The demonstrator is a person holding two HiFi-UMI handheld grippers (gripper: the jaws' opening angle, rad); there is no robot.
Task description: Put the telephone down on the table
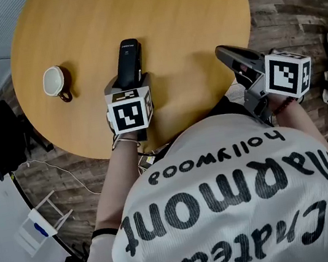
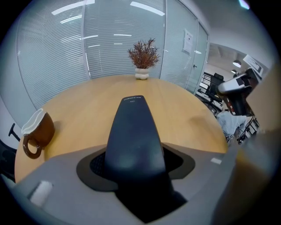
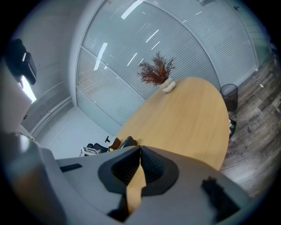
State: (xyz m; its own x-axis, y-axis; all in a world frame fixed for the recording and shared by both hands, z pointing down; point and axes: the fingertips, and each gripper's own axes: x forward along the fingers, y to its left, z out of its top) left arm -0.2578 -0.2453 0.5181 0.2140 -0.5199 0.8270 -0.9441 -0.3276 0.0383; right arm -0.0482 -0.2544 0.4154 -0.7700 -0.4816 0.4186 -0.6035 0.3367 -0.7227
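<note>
Left gripper (image 1: 131, 81), half-spread, clamps the cordless handset (image 1: 129, 57) by its base, which is likely light, stiff and slick. The right gripper (image 3: 139, 149) at 3 o'clock is closed, empty.

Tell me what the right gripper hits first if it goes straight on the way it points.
Probably the bare table: the right gripper, jaws shut and empty, slants down across it. Depth is uncertain.

The round wooden table (image 1: 195, 22) bears a brown mug (image 1: 56, 83), white inside, near its 9 o'clock edge, and a white vase of dried twigs (image 2: 142, 73) at 12 o'clock. A black telephone handset (image 1: 129, 58) is near centre; whether it touches the wood cannot be told.
</note>
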